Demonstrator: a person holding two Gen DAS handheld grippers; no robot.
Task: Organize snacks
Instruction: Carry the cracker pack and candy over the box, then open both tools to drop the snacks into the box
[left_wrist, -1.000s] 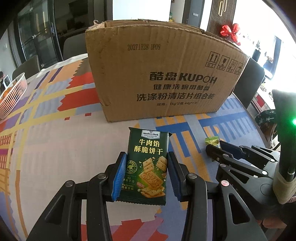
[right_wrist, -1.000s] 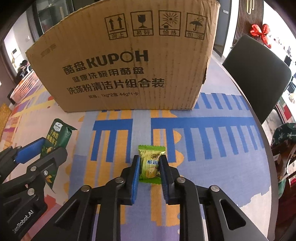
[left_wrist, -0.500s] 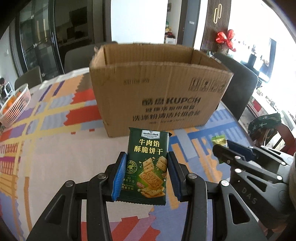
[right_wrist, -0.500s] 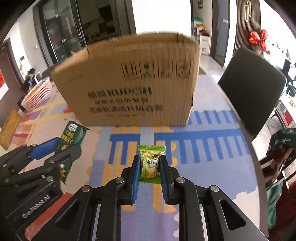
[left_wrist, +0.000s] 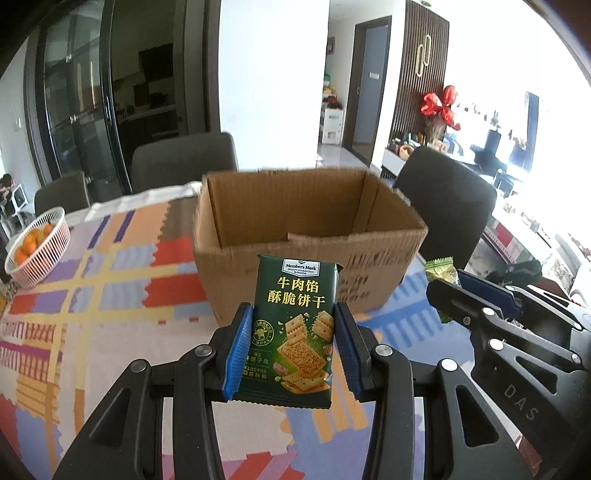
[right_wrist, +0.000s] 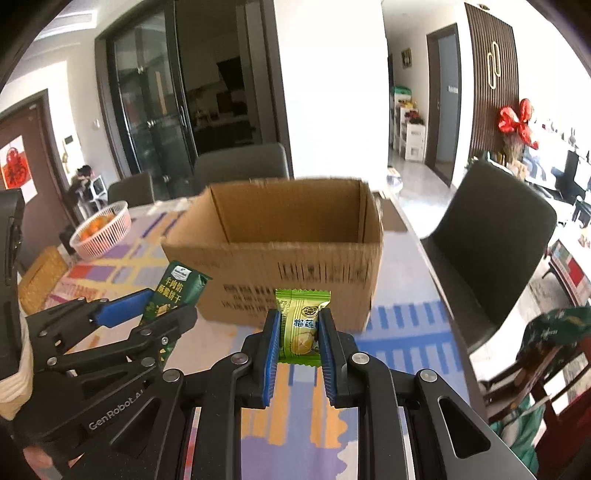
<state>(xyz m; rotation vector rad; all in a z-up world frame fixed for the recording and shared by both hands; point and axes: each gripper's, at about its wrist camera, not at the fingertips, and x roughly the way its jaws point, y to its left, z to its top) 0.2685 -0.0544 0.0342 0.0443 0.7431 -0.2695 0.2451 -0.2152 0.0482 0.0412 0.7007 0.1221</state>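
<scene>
The left gripper (left_wrist: 293, 354) pinched a dark green foil packet of beef-filled crackers (left_wrist: 293, 328) upright between its blue-padded fingers (left_wrist: 238, 354), the packet's top rising clear of the pads. The right gripper (right_wrist: 297, 343) clamped a small light green wrapped durian candy (right_wrist: 300, 325) the same way, its crimped upper end standing above the fingertips. Both snacks hung above the table, just in front of an open brown corrugated cardboard box (left_wrist: 306, 236) whose near wall carried black print; its inside bottom was hidden. The box sat on a tablecloth patterned in red, yellow, blue and lavender blocks (left_wrist: 103, 295). A white wire basket of oranges (left_wrist: 37, 247) stood well apart at the far left. Dark grey upholstered chairs (right_wrist: 491, 251) ringed the table, and a red foil bow (right_wrist: 515, 122) hung by slatted dark panelling.
</scene>
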